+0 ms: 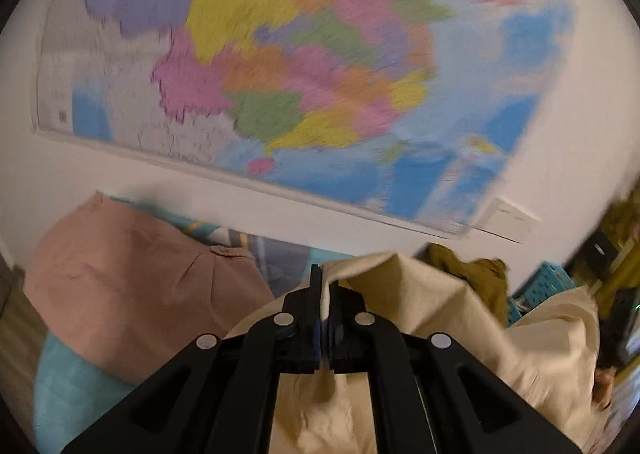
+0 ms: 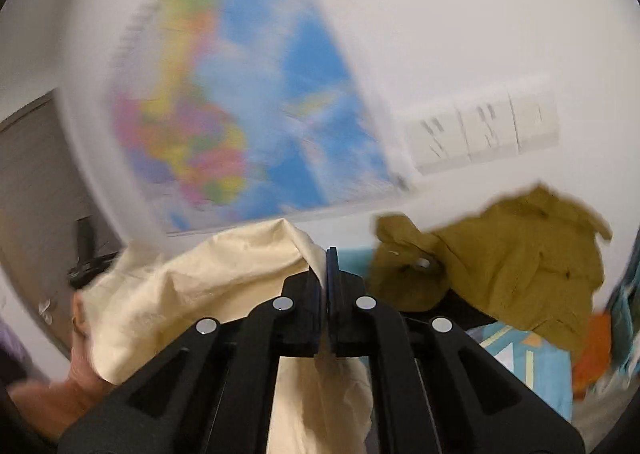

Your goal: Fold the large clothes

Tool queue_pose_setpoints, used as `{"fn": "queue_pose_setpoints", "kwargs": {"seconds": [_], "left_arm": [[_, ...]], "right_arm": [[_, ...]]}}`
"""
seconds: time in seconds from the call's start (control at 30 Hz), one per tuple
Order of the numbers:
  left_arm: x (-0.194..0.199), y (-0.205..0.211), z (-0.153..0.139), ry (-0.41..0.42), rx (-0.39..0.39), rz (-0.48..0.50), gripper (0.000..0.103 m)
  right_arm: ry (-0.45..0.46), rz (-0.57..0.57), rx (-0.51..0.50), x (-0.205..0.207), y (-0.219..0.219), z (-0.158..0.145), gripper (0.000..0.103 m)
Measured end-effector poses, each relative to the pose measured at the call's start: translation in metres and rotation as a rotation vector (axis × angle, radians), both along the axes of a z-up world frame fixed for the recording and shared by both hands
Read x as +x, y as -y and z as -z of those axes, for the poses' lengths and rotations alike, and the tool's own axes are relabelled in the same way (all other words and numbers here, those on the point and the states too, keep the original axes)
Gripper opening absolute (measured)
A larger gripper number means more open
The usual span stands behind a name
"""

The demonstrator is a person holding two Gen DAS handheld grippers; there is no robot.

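Note:
A large cream garment is held up in the air between both grippers. In the left wrist view my left gripper is shut on a fold of its edge, and the cloth drapes down and to the right. In the right wrist view my right gripper is shut on another edge of the cream garment, which billows out to the left and hangs below the jaws. Both views are blurred by motion.
A pink garment lies on a teal patterned surface at the left. An olive-mustard garment lies at the right, with an orange item beside it. A coloured map hangs on the white wall. A blue crate stands at the right.

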State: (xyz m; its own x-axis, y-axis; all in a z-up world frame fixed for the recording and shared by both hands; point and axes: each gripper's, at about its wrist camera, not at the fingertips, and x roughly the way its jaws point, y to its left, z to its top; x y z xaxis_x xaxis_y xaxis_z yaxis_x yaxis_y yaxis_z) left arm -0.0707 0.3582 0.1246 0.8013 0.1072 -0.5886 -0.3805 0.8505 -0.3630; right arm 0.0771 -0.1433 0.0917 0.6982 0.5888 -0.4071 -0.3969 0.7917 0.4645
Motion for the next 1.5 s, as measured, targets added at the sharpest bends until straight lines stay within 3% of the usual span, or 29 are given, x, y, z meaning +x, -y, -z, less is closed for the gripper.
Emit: {"fn": "queue_pose_setpoints", "kwargs": {"seconds": [0.07,0.13,0.2,0.27,0.3,0.33,0.37,0.4,0.43,0.47,0.57,0.63,0.67,0.7,0.73,0.8,0.9,0.97,1.03,1.13,1.17,1.2,1.27,1.3,1.4,1.5], "left_arm": [[0.043,-0.019,0.027,-0.116,-0.017,-0.034,0.004],[0.092,-0.041,0.074,-0.311,-0.015,-0.116,0.016],[0.121,-0.049,0.112,-0.425,-0.004,-0.088,0.018],[0.13,-0.041,0.125,-0.45,0.023,-0.034,0.018],[0.131,-0.033,0.124,-0.444,0.084,-0.009,0.018],[0.13,-0.027,0.121,-0.432,0.134,0.006,0.022],[0.129,-0.017,0.115,-0.418,0.2,0.035,0.027],[0.129,-0.011,0.112,-0.413,0.24,0.058,0.045],[0.128,-0.003,0.108,-0.404,0.291,0.091,0.053],[0.128,0.004,0.107,-0.402,0.33,0.117,0.053],[0.136,0.011,0.119,-0.469,0.411,0.132,0.057],[0.143,0.006,0.133,-0.53,0.406,0.129,0.057],[0.145,0.002,0.139,-0.55,0.394,0.128,0.056],[0.147,-0.001,0.145,-0.568,0.384,0.124,0.041],[0.146,-0.005,0.149,-0.574,0.373,0.122,0.028],[0.142,-0.011,0.142,-0.532,0.33,0.129,0.012],[0.136,-0.019,0.117,-0.436,0.263,0.099,0.005],[0.136,-0.019,0.108,-0.409,0.288,0.057,0.005],[0.139,-0.018,0.113,-0.444,0.289,0.04,0.015],[0.14,-0.014,0.128,-0.5,0.336,0.033,0.025],[0.14,-0.012,0.13,-0.499,0.354,0.036,0.027],[0.138,-0.008,0.128,-0.491,0.375,0.036,0.032],[0.134,-0.003,0.123,-0.471,0.415,0.037,0.037],[0.129,0.0,0.12,-0.456,0.44,0.041,0.037],[0.119,0.018,0.111,-0.411,0.494,0.063,0.043],[0.109,0.028,0.103,-0.371,0.481,0.111,0.047]], "right_arm": [[-0.108,0.036,-0.103,0.053,-0.017,0.035,0.003],[-0.254,0.029,-0.089,0.088,-0.029,0.077,0.005],[-0.263,0.067,-0.155,0.094,-0.038,0.097,0.016],[-0.233,0.047,-0.169,0.088,-0.043,0.101,0.025],[-0.197,0.048,-0.211,0.08,-0.047,0.096,0.036],[-0.14,0.036,-0.261,0.071,-0.052,0.087,0.04],[-0.09,0.02,-0.298,0.065,-0.057,0.08,0.052],[-0.055,0.007,-0.333,0.062,-0.063,0.075,0.062],[-0.017,-0.01,-0.411,0.056,-0.075,0.071,0.081],[0.003,-0.023,-0.486,0.056,-0.085,0.072,0.084],[-0.034,-0.072,-0.629,0.07,-0.105,0.089,0.076],[-0.097,-0.105,-0.632,0.079,-0.105,0.102,0.047],[-0.114,-0.098,-0.617,0.08,-0.101,0.105,0.019],[-0.114,-0.1,-0.584,0.08,-0.096,0.103,0.003],[-0.108,-0.098,-0.547,0.079,-0.09,0.098,0.003],[-0.074,-0.065,-0.451,0.075,-0.069,0.078,0.002],[0.015,-0.008,-0.332,0.067,-0.042,0.039,0.002],[0.054,0.022,-0.32,0.067,-0.035,0.028,0.002],[-0.025,0.042,-0.26,0.084,-0.024,0.038,0.002],[-0.128,0.056,-0.304,0.1,-0.027,0.071,0.006],[-0.141,0.06,-0.316,0.102,-0.034,0.076,0.013],[-0.141,0.071,-0.321,0.098,-0.034,0.079,0.021],[-0.106,0.076,-0.318,0.089,-0.033,0.075,0.023],[-0.081,0.084,-0.322,0.081,-0.032,0.069,0.035],[-0.009,0.072,-0.338,0.061,-0.028,0.054,0.055],[-0.008,0.021,-0.313,0.044,-0.024,0.048,0.066]]}}
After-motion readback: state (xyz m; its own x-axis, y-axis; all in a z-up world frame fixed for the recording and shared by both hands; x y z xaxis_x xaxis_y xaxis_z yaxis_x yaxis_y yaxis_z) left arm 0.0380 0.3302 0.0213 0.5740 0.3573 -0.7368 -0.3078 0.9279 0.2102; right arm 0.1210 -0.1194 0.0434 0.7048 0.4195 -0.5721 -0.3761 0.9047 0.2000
